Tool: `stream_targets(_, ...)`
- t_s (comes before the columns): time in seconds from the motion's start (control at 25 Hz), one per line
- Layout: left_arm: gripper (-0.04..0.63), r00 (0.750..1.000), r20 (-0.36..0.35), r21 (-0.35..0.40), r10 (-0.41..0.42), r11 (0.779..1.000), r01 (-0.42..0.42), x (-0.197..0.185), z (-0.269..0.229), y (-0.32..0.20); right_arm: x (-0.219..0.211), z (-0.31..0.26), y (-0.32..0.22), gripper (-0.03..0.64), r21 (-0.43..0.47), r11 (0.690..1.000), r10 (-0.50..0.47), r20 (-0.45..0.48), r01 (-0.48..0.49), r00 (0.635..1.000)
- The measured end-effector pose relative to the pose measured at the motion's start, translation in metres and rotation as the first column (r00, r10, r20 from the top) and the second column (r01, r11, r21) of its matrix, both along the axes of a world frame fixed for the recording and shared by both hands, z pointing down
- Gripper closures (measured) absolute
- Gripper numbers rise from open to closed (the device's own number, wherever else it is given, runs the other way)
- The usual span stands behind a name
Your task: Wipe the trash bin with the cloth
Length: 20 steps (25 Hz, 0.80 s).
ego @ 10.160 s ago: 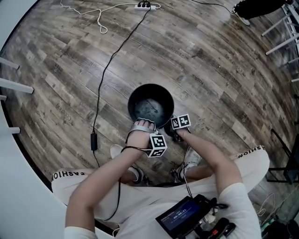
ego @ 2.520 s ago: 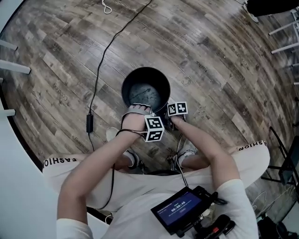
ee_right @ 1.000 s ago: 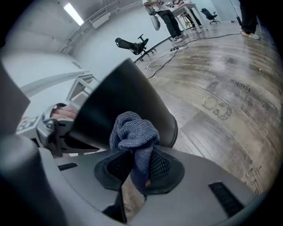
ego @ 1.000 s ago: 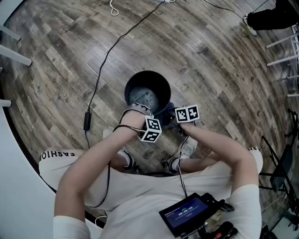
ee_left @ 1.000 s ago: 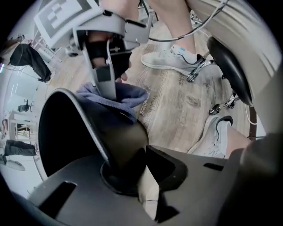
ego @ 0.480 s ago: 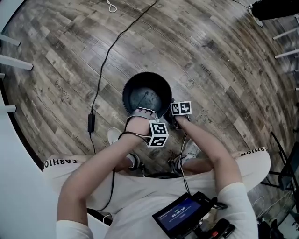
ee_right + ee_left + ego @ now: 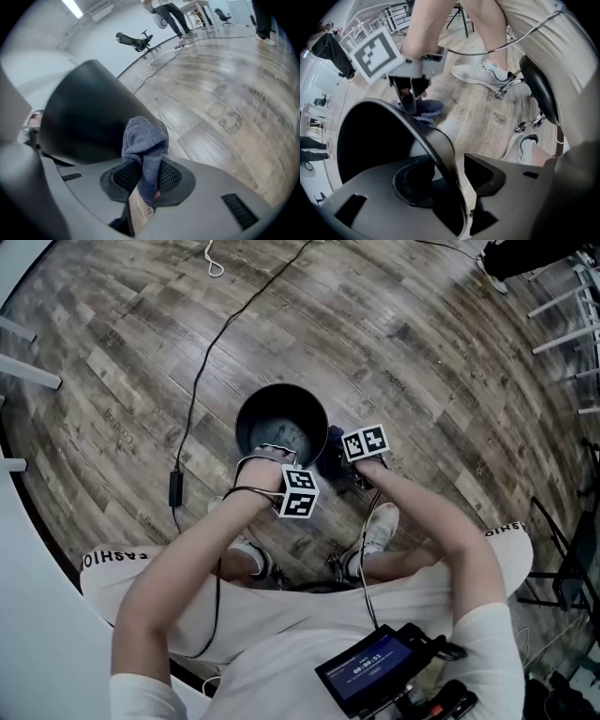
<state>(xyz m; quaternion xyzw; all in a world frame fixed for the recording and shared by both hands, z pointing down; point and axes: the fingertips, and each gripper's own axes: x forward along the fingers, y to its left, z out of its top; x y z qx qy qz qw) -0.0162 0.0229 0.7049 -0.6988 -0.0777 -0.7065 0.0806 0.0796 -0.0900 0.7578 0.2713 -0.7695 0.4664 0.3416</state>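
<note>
I had the trash bin (image 7: pixel 255 420) standing upright on the wooden floor (image 7: pixel 422 362), just ahead of the operator's white shoes (image 7: pixel 380 526). The left gripper (image 7: pixel 452 180) pointed straight down over the bin's near edge. In the left gripper view the black rim curved up between its fingers, one finger inside the bin and the other outside. Those fingers had just been opening. They stood wide, with a strip of floor showing between the rim and the outer finger, so they straddled the rim without gripping it.

The right gripper (image 7: pixel 149 180) slanted down at the bin's outer wall, on its right side as the head view showed it. Its fingers were clamped on the cloth (image 7: pixel 143 140), a grey-blue knitted piece bunched into a fold that stuck out past the fingertips. The right gripper view put that fold against or just beside the dark wall, low down near the floor; I could not tell whether it was actually touching. From the left gripper view I saw the same cloth hanging below the right gripper's marker cube (image 7: pixel 375 51), just outside the far rim.

A black cable (image 7: pixel 202 381) ran across the floor left of the bin, well apart from it.
</note>
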Motion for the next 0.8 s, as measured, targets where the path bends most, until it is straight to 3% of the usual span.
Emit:
stream_targets(0.16,0.397,0.996,0.062,-0.036,0.065,0.997,-0.063,-0.019,-0.006,0.005,0.007,-0.07,0.011,0.541,0.086,0.981,-0.174,-0.004,0.174,0.985)
stream_targets(0.32,0.403,0.984,0.121,0.043,0.133,0.989,-0.139,-0.034,0.008,0.005,0.001,-0.122,0.033,0.541,0.099,0.976,-0.206,0.102,0.196,0.973)
stream_targets(0.4,0.507,0.988,0.103,0.071,0.116,0.99,-0.124,-0.032,0.012,0.004,-0.011,-0.133,0.039,0.541,0.103,0.977,-0.201,0.149,0.187,0.968)
stream_targets(0.6,0.538,0.993,0.077,0.048,0.09,0.994,-0.093,-0.028,0.012,0.006,-0.029,-0.105,0.043,0.541,0.123,0.965,-0.245,0.097,0.233,0.965)
stream_targets(0.8,0.549,0.993,0.08,0.017,0.085,0.996,-0.086,-0.027,0.012,0.007,-0.029,-0.049,0.042,0.541,0.08,0.965,-0.252,0.037,0.248,0.967)
